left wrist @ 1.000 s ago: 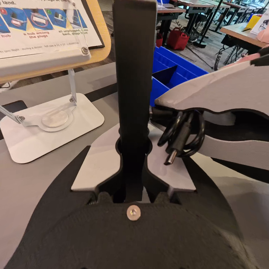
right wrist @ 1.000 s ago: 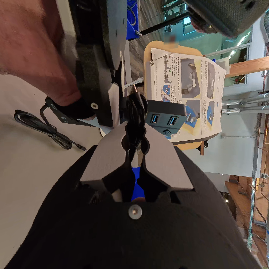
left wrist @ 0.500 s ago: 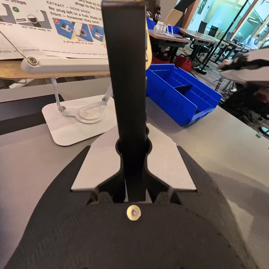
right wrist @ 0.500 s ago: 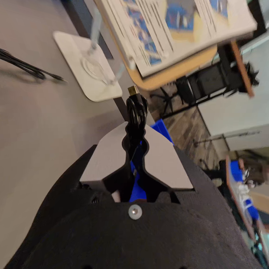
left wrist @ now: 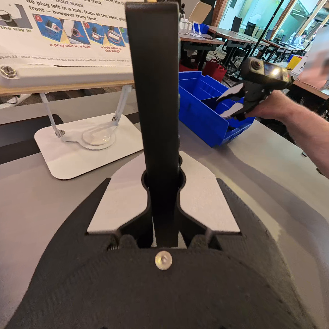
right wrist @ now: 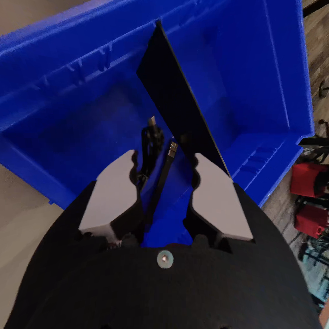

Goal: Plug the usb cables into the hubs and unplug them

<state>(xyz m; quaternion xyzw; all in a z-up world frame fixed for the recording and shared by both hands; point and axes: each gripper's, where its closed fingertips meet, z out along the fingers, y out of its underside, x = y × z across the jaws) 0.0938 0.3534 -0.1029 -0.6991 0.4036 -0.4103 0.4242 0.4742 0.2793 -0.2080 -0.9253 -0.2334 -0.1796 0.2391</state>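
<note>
My left gripper (left wrist: 163, 170) is shut on a long black hub (left wrist: 154, 89) and holds it upright above the grey table. My right gripper (right wrist: 163, 154) is open over the blue bin (right wrist: 71, 62), just left of the bin's black divider (right wrist: 170, 89). A bundled black usb cable (right wrist: 151, 142) is loose between the spread fingers, near the left finger, with no pad pressing on it. A usb plug on a black lead (right wrist: 173, 148) lies beside it. In the left wrist view the right gripper (left wrist: 229, 105) is open inside the bin (left wrist: 199, 110).
A white stand base (left wrist: 85, 147) carries a tilted board with a printed sheet (left wrist: 62, 35) at the back left. A person's forearm (left wrist: 293, 121) reaches over the table's right side. Red containers (right wrist: 309, 178) stand on the floor beyond the bin. The grippers' ends are close to 40 cm from one another.
My right gripper moved from beside the hub to over the blue bin and opened, letting go of the bundled cable. My left gripper still grips the hub.
</note>
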